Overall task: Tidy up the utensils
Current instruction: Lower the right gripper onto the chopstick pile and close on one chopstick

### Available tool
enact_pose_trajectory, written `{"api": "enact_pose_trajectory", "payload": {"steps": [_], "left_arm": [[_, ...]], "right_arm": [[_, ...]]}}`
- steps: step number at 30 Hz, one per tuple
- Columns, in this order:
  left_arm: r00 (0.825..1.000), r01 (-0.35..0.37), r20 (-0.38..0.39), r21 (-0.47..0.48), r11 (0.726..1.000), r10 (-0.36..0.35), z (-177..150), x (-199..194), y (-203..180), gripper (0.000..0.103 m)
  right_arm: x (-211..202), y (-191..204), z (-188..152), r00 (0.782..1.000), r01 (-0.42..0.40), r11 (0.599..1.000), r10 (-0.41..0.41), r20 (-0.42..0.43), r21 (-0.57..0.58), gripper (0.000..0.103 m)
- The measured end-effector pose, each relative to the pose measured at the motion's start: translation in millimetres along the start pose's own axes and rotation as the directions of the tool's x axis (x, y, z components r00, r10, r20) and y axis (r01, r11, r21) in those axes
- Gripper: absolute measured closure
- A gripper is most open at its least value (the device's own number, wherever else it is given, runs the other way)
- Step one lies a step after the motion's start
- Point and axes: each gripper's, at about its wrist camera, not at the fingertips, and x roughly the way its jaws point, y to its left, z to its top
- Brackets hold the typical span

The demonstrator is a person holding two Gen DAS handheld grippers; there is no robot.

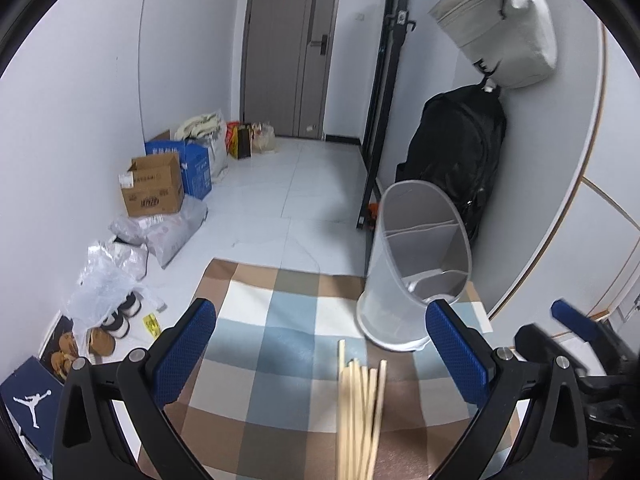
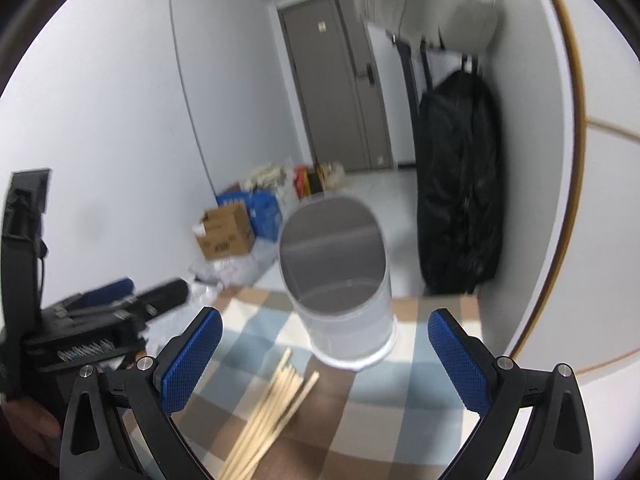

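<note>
A bundle of pale wooden chopsticks (image 1: 360,412) lies on the checked cloth (image 1: 280,340), between and below my left gripper's blue pads. My left gripper (image 1: 320,356) is open and empty above them. A white divided utensil holder (image 1: 416,272) stands upright beyond the chopsticks, to the right. In the right wrist view the chopsticks (image 2: 272,412) lie in front of the holder (image 2: 340,280). My right gripper (image 2: 324,360) is open and empty, hovering over the cloth (image 2: 400,420). The left gripper's body (image 2: 92,320) shows at the left there.
A black backpack (image 1: 456,160) and a grey bag (image 1: 500,28) hang on the right wall behind the holder. Cardboard boxes (image 1: 154,186), plastic bags and shoes (image 1: 104,336) line the left wall on the tiled floor. A grey door (image 1: 288,48) stands at the far end.
</note>
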Motion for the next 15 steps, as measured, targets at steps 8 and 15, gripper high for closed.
{"api": "enact_pose_trajectory", "payload": {"steps": [8, 15], "left_arm": [[0.994, -0.038, -0.106, -0.041, 0.998, 0.033, -5, 27, 32, 0.001], [0.981, -0.077, -0.185, -0.050, 0.996, 0.066, -10, 40, 49, 0.001]], "right_arm": [[62, -8, -24, 0.953, -0.060, 0.989, 0.097, -0.287, 0.136, 0.029], [100, 2, -42, 0.898, -0.013, 0.992, 0.065, -0.436, 0.123, 0.053]]}}
